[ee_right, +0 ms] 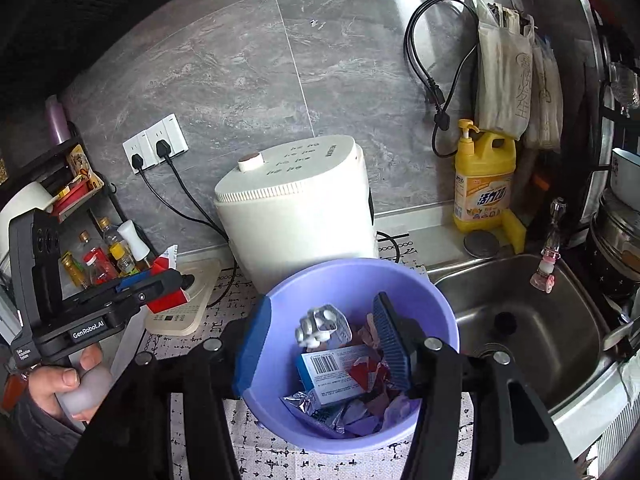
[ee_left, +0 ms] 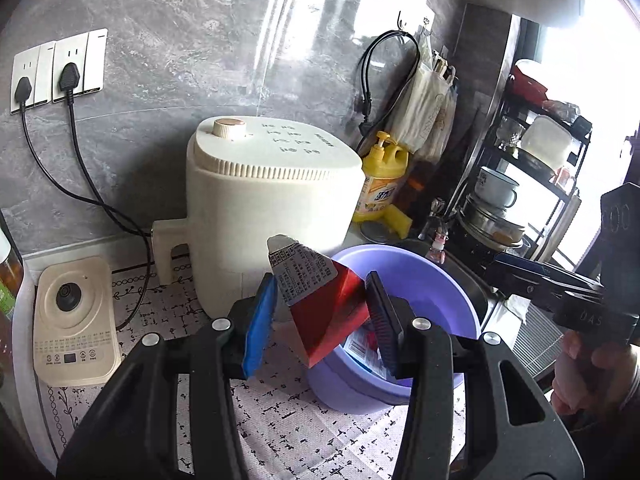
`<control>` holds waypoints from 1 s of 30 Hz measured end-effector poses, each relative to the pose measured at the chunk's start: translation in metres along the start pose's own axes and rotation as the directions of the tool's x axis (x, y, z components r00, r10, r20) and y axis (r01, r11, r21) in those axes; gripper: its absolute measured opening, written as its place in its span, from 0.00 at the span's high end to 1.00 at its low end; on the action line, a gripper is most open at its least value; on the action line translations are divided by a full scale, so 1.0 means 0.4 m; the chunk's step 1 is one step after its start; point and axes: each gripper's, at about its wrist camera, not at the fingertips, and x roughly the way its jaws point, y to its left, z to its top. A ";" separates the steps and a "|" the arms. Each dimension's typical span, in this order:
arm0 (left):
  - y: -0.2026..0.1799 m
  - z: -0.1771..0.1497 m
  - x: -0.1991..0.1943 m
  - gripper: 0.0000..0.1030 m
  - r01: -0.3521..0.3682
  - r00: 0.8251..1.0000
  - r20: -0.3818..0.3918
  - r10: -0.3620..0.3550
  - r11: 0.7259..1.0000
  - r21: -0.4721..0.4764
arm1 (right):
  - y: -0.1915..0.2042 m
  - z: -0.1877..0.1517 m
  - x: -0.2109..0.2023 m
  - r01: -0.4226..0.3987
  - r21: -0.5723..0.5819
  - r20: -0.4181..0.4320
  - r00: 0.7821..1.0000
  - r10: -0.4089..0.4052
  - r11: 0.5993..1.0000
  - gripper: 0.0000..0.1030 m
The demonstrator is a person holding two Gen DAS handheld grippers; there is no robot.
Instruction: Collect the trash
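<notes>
1. While the left gripper (ee_left: 320,312) pinches the red carton (ee_left: 326,312) between its pads, the left wrist view shows the carton at the near-left rim of the purple basin (ee_left: 432,280), long axis tilted up-left.
2. Right wrist view: the right gripper (ee_right: 320,344) is spread and holds nothing above the basin; the carton (ee_right: 166,284) lies well left of it. Judgement: the left hand delivers, moving rightward.

basins (ee_right: 280,300): 1 | detergent bottles (ee_right: 482,184): 1 | cookers (ee_right: 296,208): 1 | wall plugs (ee_right: 162,147): 2
</notes>
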 end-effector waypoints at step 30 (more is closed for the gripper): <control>-0.126 0.043 0.026 0.06 0.087 0.995 -0.055 -0.085 0.995 0.041 | -0.112 -0.055 -0.169 0.100 0.097 -0.019 0.995 -0.099 0.990 0.10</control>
